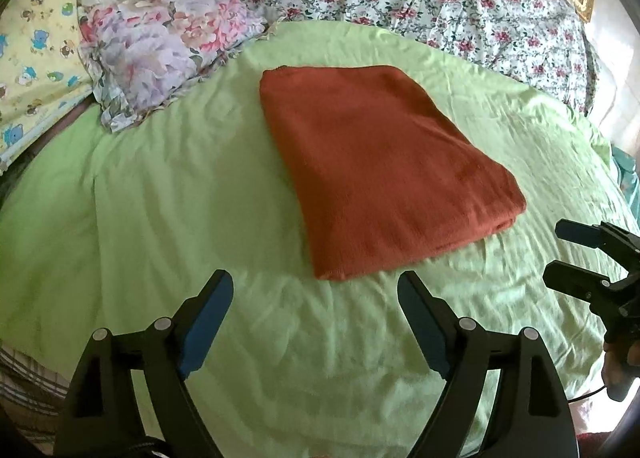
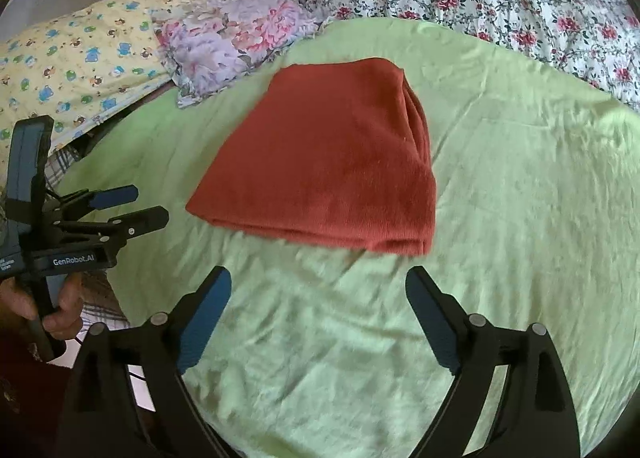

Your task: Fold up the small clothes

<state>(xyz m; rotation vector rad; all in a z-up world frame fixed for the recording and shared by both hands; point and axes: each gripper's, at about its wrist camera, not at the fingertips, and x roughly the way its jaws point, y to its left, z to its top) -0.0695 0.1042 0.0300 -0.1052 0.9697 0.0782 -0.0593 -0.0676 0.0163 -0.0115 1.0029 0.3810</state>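
The rust-red garment [image 1: 384, 169] lies folded mid-bed on the green sheet [image 1: 160, 217]. Both the left gripper [image 1: 316, 290] and the right gripper [image 2: 318, 286] hover wide open, empty. Pinching both near corners evenly would probably keep another fold square.

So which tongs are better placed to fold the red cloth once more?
Probably the right tongs: the red cloth shows its layered edges toward them. The left tongs, also open, face a smooth corner.
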